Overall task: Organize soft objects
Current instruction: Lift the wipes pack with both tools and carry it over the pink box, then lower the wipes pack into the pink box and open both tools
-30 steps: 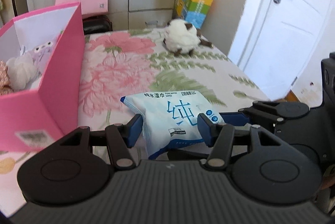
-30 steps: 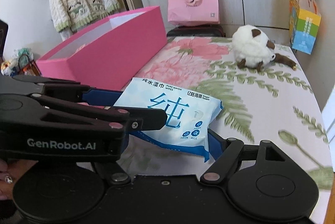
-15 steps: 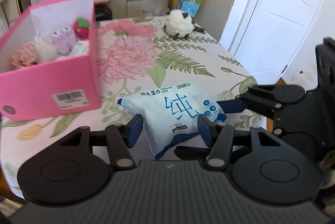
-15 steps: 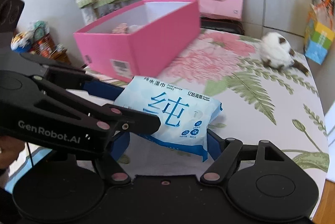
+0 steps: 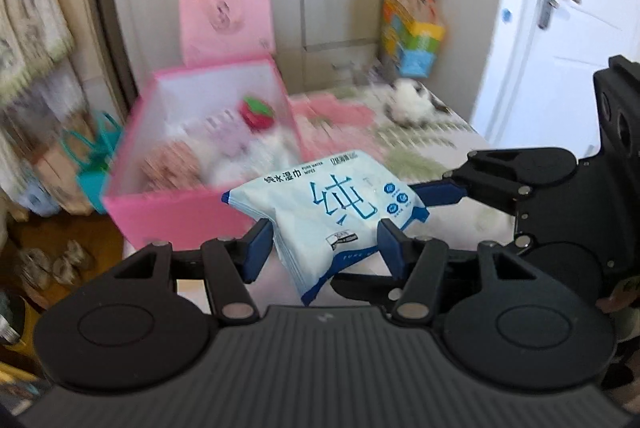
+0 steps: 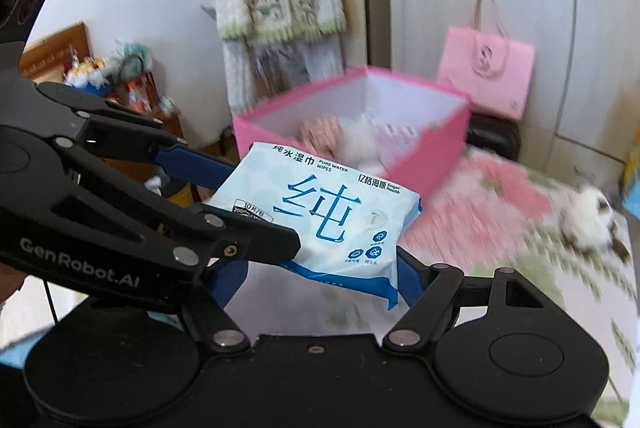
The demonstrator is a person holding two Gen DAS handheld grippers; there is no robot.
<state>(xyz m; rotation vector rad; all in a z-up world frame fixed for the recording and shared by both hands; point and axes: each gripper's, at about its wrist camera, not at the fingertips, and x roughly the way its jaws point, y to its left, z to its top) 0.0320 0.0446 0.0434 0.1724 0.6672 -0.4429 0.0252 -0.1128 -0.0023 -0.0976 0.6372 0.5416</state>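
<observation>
Lifted since before: crinkly wipes pack [image 5: 332,212] (both grippers clamping), above pink box [image 5: 192,212].

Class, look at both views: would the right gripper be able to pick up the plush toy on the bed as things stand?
Probably not: the right gripper is shut on the wipes pack, shared with the left gripper; the plush toy lies apart.

Each camera sits just behind its tongs, angled downward past them; both views share the wipes pack [image 5: 332,212] and pink box [image 6: 432,148] beyond.
</observation>
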